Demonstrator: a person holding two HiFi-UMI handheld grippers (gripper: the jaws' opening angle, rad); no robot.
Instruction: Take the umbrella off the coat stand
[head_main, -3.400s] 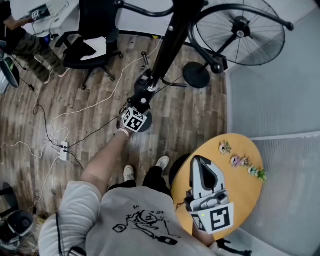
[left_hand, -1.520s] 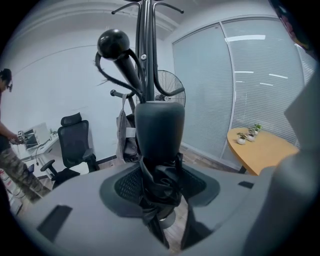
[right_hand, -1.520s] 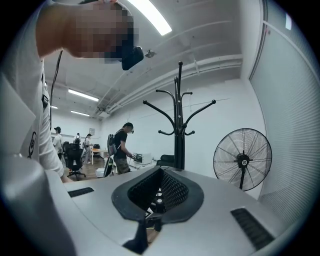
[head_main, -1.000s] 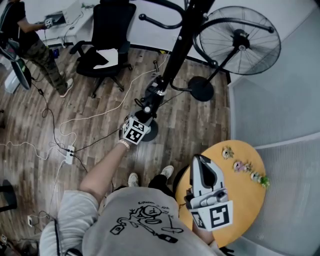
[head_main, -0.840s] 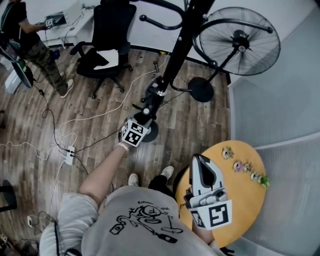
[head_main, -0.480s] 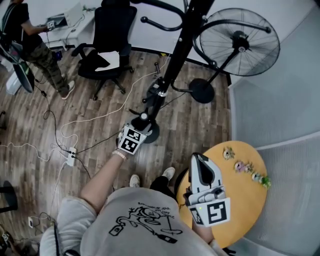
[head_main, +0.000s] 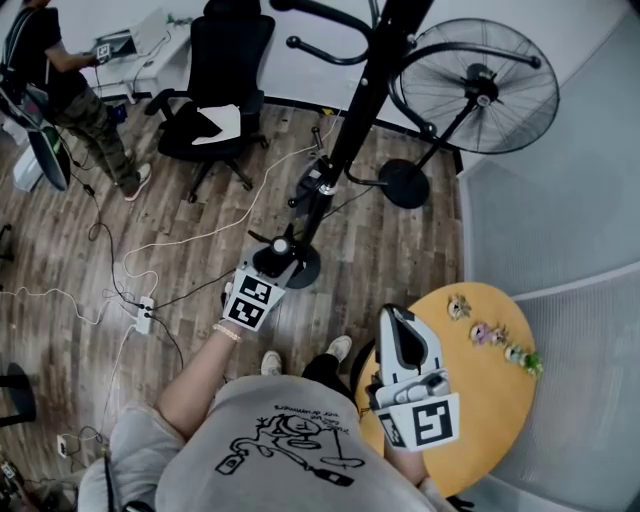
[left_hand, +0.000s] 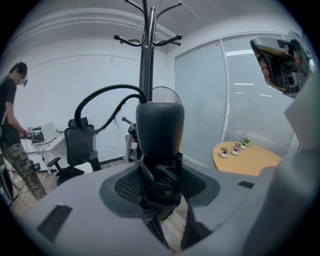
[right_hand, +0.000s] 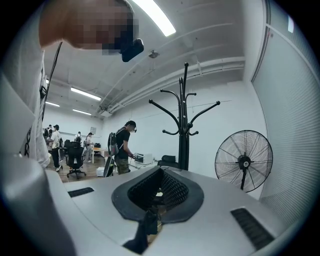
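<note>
Left gripper (head_main: 271, 262): on an arm stretched forward from the shoulder, tilted slightly down, jaws pinching the folded black umbrella (head_main: 303, 210) at its fabric just below the rounded end. Umbrella: slanted above the floor, far end close beside the coat stand's (head_main: 368, 95) pole; whether it touched a hook could not be told. Right gripper (head_main: 399, 322): held near the body, level, over the round table's (head_main: 495, 405) edge, jaws pressed together, empty.

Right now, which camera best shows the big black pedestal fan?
Head view: the black pedestal fan shows whole, cage to base. Right gripper view shows its cage, base hidden; left gripper view, only part of it.
</note>
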